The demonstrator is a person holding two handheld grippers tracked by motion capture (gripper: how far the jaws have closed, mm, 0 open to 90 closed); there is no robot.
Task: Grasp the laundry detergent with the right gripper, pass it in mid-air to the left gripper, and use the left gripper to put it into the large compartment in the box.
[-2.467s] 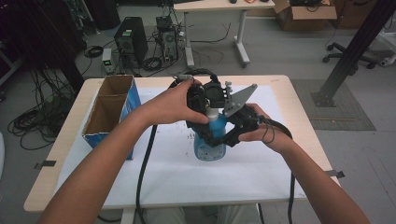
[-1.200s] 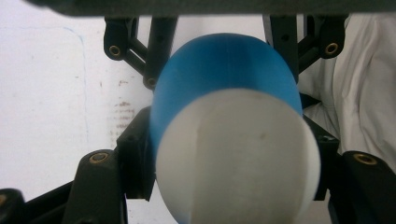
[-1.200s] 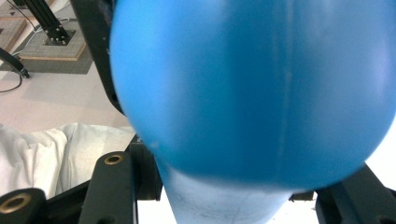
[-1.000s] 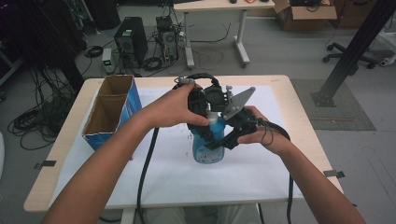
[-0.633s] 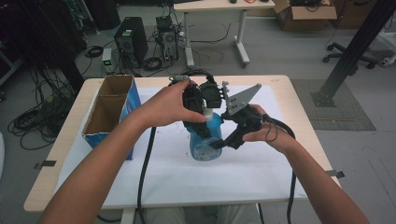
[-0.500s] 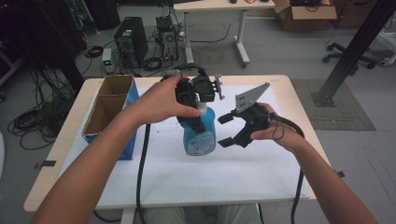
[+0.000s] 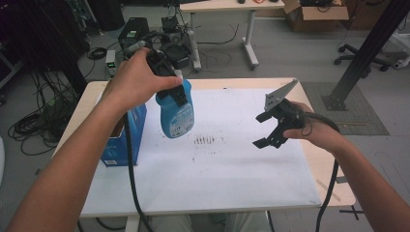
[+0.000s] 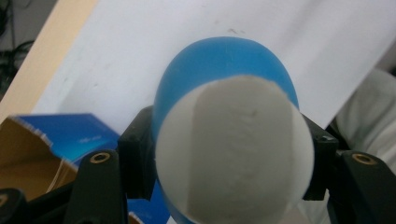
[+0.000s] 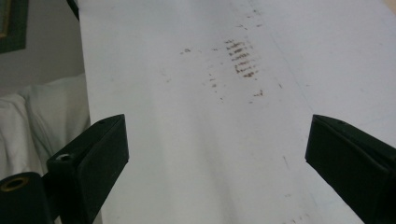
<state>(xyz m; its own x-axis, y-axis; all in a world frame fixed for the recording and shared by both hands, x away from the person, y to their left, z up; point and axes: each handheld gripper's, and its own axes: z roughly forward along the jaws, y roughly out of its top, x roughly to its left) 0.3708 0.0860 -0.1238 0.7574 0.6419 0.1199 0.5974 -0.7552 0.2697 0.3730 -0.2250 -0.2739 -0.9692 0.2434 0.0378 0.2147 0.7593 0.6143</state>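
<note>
Since the earlier frames, both hands have separated: the blue bottle (image 7: 176, 110), which stood on the white sheet (image 7: 227, 169) in the middle of the table (image 7: 319, 159), now hangs in the air on the left side, lifted by the left gripper (image 7: 169, 84). The right gripper (image 7: 271, 126) has moved away to the right.

At the far left, an open blue cardboard box (image 7: 121, 140) stands on the table edge, just beside and below the raised bottle. The left gripper is clenched on the neck of the bottle, under its white cap (image 8: 233, 149), and in the left gripper view the black pads press the neck from both sides. The bottle hangs almost upright, clear of the sheet.

Some dark smudges (image 7: 205, 141) lie on the sheet between the two grippers.

On the right, the right gripper's jaws have just been opening. They now stand wide apart with nothing between them, well apart from the bottle.
</note>
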